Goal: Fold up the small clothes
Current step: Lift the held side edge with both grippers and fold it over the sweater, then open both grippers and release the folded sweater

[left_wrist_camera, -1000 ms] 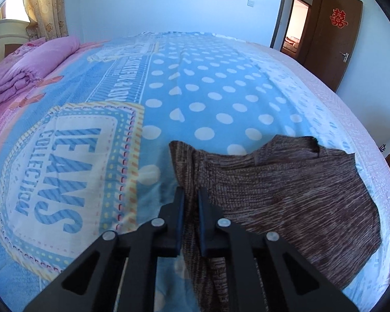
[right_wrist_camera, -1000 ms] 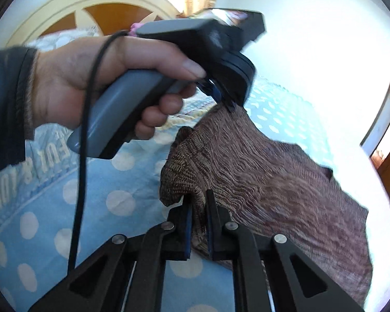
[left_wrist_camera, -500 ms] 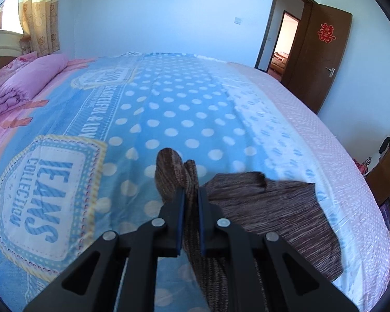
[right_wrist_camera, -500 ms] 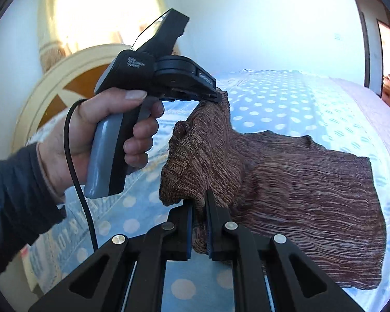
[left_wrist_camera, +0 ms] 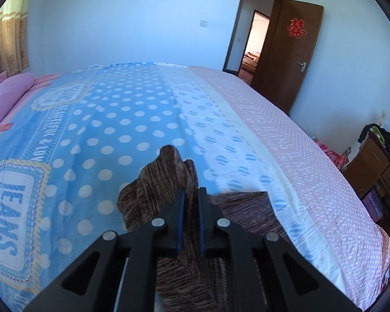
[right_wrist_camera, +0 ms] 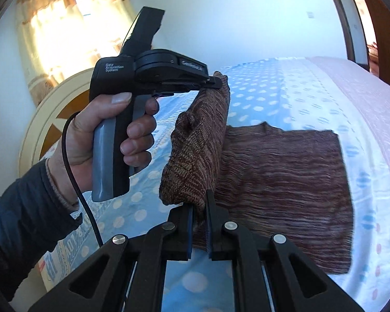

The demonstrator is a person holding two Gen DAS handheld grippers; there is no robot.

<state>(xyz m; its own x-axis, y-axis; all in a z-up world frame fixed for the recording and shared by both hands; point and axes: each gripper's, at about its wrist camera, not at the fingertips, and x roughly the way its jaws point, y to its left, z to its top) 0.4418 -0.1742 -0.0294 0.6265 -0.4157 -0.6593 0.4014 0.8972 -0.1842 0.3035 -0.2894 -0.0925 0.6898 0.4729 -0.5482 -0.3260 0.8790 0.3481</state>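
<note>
A brown knitted garment (right_wrist_camera: 286, 171) lies partly on the bed, with its near edge lifted. My right gripper (right_wrist_camera: 199, 202) is shut on one corner of that edge. My left gripper (left_wrist_camera: 191, 195) is shut on the other corner; in the right wrist view the left gripper (right_wrist_camera: 218, 82) holds its corner high above the bed. The cloth between the two grippers hangs in a fold (right_wrist_camera: 195, 150). The garment also shows in the left wrist view (left_wrist_camera: 156, 189), bunched around the fingers.
The bed has a blue polka-dot cover (left_wrist_camera: 122, 130) with a pink strip (left_wrist_camera: 299, 150) on the right. Pink pillows (left_wrist_camera: 7, 93) lie at the far left. A wooden cabinet (left_wrist_camera: 377, 171) stands right of the bed, by an open door (left_wrist_camera: 286, 57).
Both grippers have risen with the garment's edge and swung it toward the pink side of the bed. More of the cloth is off the cover and folding over the flat part.
</note>
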